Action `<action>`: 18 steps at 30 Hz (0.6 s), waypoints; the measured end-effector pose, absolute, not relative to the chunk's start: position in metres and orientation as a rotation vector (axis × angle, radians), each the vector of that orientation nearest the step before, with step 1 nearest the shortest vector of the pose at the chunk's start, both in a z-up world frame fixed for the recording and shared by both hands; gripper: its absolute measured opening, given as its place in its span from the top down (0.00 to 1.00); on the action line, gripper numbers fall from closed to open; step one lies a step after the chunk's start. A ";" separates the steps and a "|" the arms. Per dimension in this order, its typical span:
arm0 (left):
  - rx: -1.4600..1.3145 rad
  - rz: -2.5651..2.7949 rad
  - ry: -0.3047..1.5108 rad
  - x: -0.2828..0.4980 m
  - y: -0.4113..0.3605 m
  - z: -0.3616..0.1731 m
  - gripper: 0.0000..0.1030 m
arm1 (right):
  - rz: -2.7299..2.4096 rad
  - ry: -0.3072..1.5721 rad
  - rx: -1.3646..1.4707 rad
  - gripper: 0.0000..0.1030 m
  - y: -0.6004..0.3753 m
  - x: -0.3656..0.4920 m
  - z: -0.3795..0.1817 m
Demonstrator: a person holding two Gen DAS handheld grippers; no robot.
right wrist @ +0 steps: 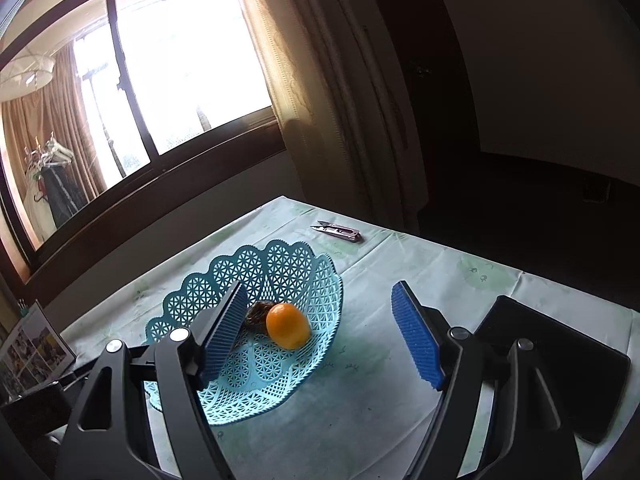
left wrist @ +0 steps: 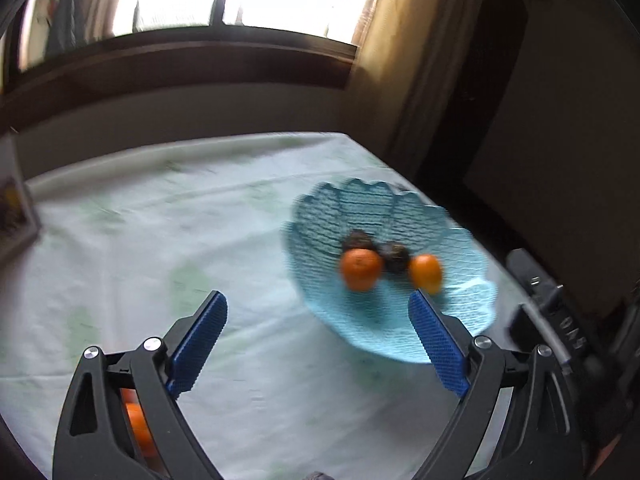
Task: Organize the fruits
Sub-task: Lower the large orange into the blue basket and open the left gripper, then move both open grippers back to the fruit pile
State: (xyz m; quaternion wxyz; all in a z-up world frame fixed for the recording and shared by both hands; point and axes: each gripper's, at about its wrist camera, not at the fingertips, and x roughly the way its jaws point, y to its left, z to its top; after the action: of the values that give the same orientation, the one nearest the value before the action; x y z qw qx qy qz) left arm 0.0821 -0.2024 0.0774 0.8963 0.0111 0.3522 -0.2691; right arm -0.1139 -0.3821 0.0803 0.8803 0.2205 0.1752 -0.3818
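Both tongs, left (left wrist: 318, 314) and right (right wrist: 318, 322), gape empty. Left stands nearer a loose orange (left wrist: 138, 426), low at its left; the basket (left wrist: 460, 312) lies ahead-right.

You have a pale blue lattice basket (left wrist: 460, 304) with a scalloped rim sitting on the cloth ahead of your left fingers, its near edge just behind the right-hand pad. Inside it lie two round orange fruits (left wrist: 361, 269) (left wrist: 425, 273) side by side, blurred in this view, with two dark, rough-skinned fruits (left wrist: 394, 255) (left wrist: 357, 240) just behind and between them. From your right gripper, the same basket lies partly behind the left-hand pad, and one orange fruit (right wrist: 287, 325) shows just beyond that pad's tip, touching a dark fruit (right wrist: 258, 313) beside it
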 end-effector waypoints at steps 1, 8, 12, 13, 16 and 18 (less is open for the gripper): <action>0.038 -0.541 0.724 0.081 -0.199 0.078 0.11 | -0.793 0.367 0.452 0.26 -0.381 -0.113 0.080; 0.050 -0.450 0.740 0.073 -0.150 0.078 0.11 | -0.757 0.378 0.400 0.26 -0.370 -0.105 0.080; 0.063 -0.400 0.738 0.065 -0.119 0.078 0.11 | -0.726 0.394 0.354 0.26 -0.360 -0.096 0.078; 0.061 -0.386 0.743 0.061 -0.108 0.077 0.11 | -0.714 0.397 0.344 0.26 -0.357 -0.095 0.078; 0.051 -0.361 0.763 0.053 -0.084 0.073 0.11 | -0.682 0.409 0.303 0.26 -0.347 -0.088 0.077; 0.050 -0.343 0.772 0.046 -0.070 0.069 0.11 | -0.662 0.415 0.273 0.26 -0.340 -0.084 0.076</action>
State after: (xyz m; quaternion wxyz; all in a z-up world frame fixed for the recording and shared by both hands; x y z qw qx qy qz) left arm 0.0461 -0.0702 0.0694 0.9118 0.0241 0.3748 -0.1663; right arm -0.0836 -0.3401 0.0761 0.9156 0.1328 0.2014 -0.3218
